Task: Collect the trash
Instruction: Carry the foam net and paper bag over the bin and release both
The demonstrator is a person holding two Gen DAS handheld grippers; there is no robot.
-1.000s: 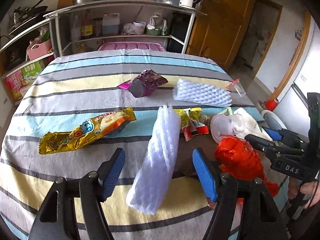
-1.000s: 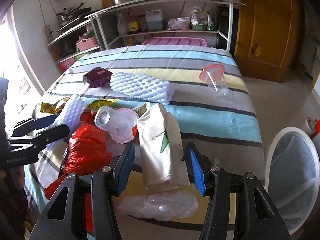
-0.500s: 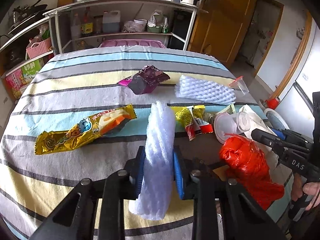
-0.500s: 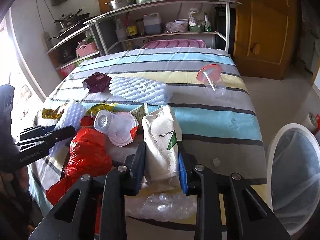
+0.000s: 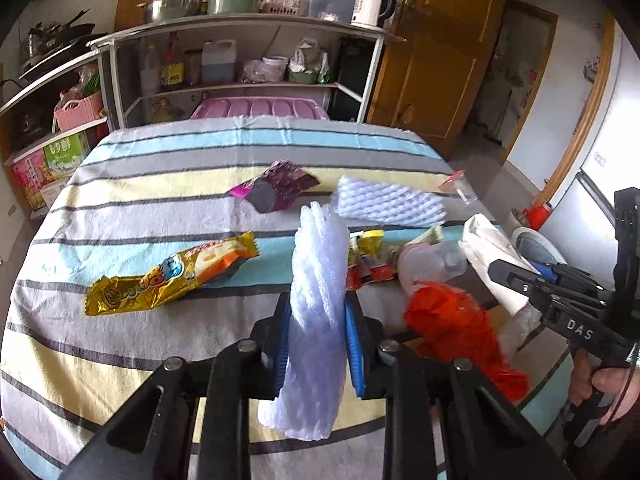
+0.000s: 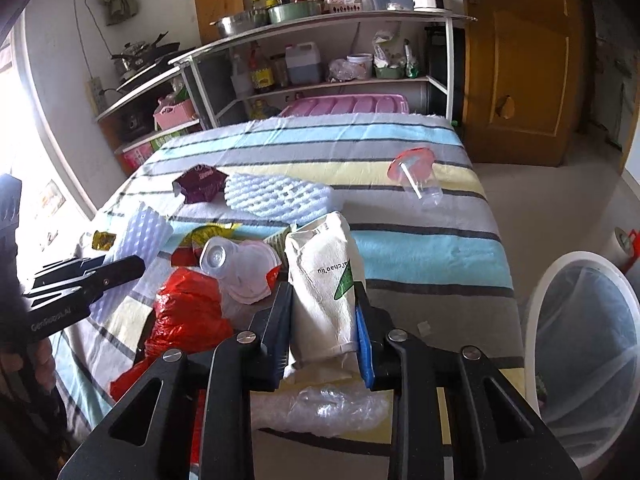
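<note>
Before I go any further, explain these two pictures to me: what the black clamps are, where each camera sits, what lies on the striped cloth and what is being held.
No robot arm here: a person holds a hand-operated clamp in each hand, and each clamp carries a wide-angle camera looking out along its two fingers.

Left camera view: the left gripper has just closed its blue-padded fingers on a white foam net sleeve. At the right edge you see the other clamp and the hand holding it.

Right camera view: the right gripper has just closed on a white paper bag with a green mark.

On the striped cloth lie a yellow snack wrapper, a purple wrapper, a second foam net, a red plastic bag, a clear cup with a red lid and crumpled clear plastic. A lined white bin stands beside the table.
</note>
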